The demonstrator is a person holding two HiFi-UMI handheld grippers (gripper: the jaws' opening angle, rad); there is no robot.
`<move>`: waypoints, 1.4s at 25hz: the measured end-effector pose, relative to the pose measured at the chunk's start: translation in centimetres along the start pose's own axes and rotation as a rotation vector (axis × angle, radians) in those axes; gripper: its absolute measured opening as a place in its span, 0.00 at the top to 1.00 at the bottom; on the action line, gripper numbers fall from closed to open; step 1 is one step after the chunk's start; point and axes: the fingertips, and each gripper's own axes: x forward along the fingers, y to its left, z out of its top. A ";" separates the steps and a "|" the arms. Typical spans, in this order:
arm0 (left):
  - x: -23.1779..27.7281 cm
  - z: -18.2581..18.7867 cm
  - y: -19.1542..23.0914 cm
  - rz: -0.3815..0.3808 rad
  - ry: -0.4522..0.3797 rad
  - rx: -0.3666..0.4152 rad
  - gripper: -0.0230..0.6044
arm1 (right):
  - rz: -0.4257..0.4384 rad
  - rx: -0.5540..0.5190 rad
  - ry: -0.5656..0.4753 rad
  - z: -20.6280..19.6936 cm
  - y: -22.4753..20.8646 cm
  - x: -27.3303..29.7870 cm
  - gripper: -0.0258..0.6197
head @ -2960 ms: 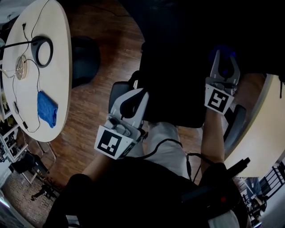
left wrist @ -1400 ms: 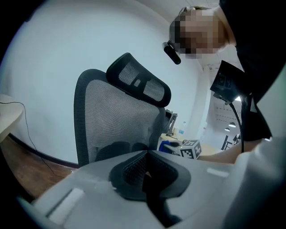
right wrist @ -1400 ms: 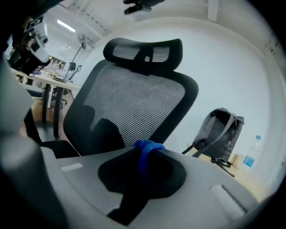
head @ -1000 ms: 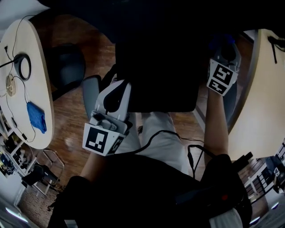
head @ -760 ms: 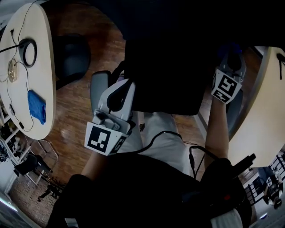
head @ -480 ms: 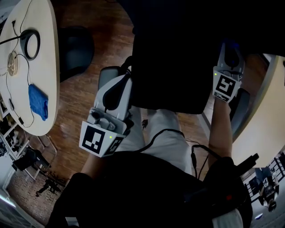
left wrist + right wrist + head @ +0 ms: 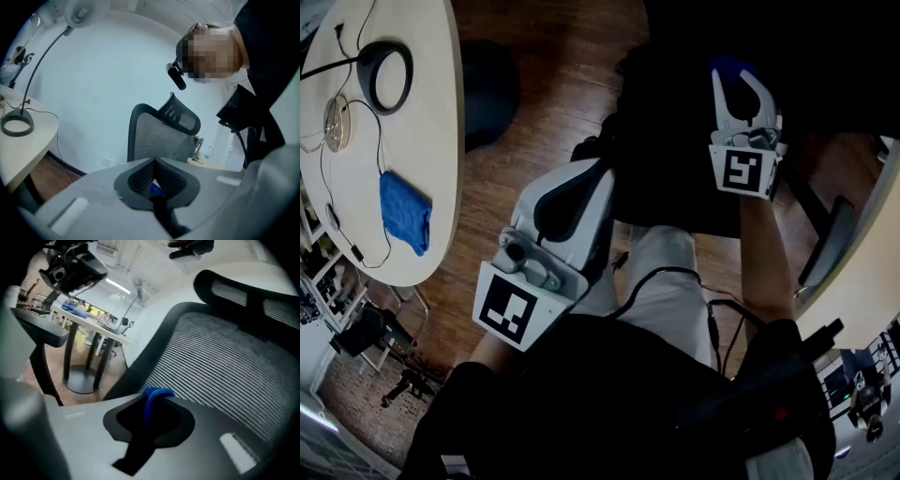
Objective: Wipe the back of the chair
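R gripper [image 7: 156, 398]: jaws closed on a blue cloth [image 7: 150, 408]. A fold of the cloth sticks out past the tips; the rest runs back between the pads.

Chair [image 7: 225, 357]: its ribbed mesh back fills the R gripper view directly ahead of the cloth, w/ the headrest [image 7: 248, 291] above. The cloth sits close to the lower frame edge of the back; contact cannot be confirmed. In the head view the chair is a dark mass at upper centre, and the R gripper lies over it w/ the cloth at its far end.

L gripper [image 7: 153, 163]: jaws closed, pads meeting at the tips. A small blue patch shows in the gap behind the tips; what it is cannot be told. In the head view it is low and left of the chair, well apart from the R gripper.

Surroundings: oval desk [image 7: 431, 141] at left over a wood floor [image 7: 544, 84]. On it lie a second blue cloth [image 7: 405, 211], near the desk edge, a ring-shaped lamp base [image 7: 384, 75] and thin cables.
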 end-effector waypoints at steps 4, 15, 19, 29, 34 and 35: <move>-1.4 1.1 2.2 -0.004 -0.001 0.002 0.95 | 0.095 0.002 -0.043 4.3 4.7 3.9 0.89; -0.6 2.0 0.2 -0.087 0.009 0.027 0.95 | 0.231 0.238 -0.227 11.6 6.4 1.9 0.89; 1.7 1.5 -3.8 -0.123 0.002 0.025 0.95 | 0.132 0.409 -0.302 10.5 2.7 -3.5 0.89; 8.1 -2.6 -11.3 -0.135 0.035 0.020 0.95 | -0.309 0.493 0.259 -18.7 -6.5 -16.4 0.89; 10.3 -2.6 -11.3 -0.099 0.013 0.045 0.95 | -0.430 0.570 0.333 -24.8 -11.0 -16.2 0.89; 10.4 -2.6 -11.2 -0.090 0.012 0.048 0.95 | -0.430 0.563 0.324 -24.9 -11.6 -15.7 0.89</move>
